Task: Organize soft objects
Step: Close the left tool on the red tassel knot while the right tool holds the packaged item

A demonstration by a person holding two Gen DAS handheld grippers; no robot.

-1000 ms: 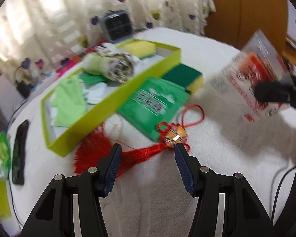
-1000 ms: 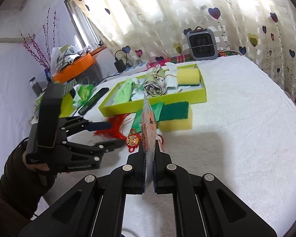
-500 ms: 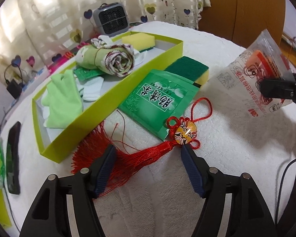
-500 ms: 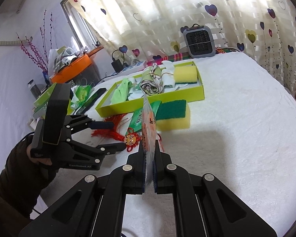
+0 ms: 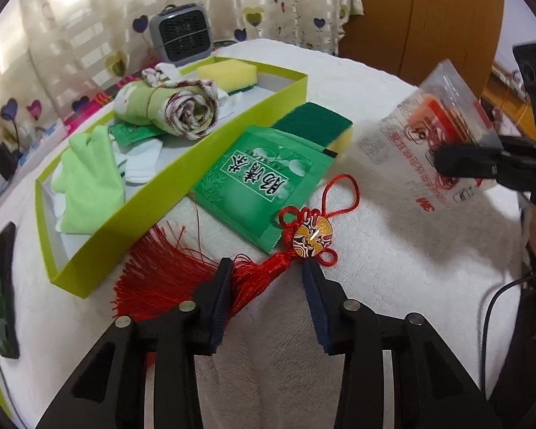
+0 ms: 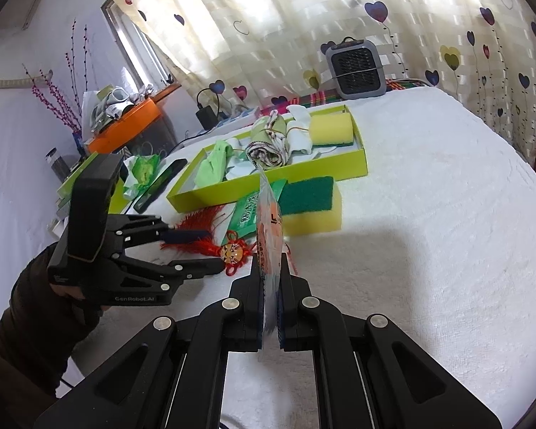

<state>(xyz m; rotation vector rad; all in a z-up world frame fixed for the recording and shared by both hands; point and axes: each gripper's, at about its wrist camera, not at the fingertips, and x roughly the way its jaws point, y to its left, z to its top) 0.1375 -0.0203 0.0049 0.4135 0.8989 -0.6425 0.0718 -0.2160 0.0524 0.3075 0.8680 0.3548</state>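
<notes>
Tassel (image 5: pixel 182 279) lies between spread left fingers (image 5: pixel 219 296); right fingers (image 6: pixel 255 286) pinch plastic packet (image 6: pixel 268 228).

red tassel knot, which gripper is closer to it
Left. The left gripper straddles the red tassel knot, open; the right gripper is off to its side, shut on the plastic packet.

Left gripper (image 5: pixel 266 273) jaws spread, straddling the neck of the red tassel ornament (image 5: pixel 232 268) where tassel meets knot; pads not touching it. Painted-mask medallion (image 5: pixel 311 236) just beyond right finger. Ornament's loop overlaps green sachet (image 5: pixel 264 178), which leans on the lime-green tray (image 5: pixel 182 175) wall and covers part of a green-topped yellow sponge (image 5: pixel 318 125). Tray holds rolled cloth (image 5: pixel 175 107), yellow sponge (image 5: pixel 228 71), pale green cloth (image 5: pixel 89 178). Right gripper (image 5: pixel 482 161) pinches a clear printed packet (image 5: pixel 421 136) in the air.
</notes>
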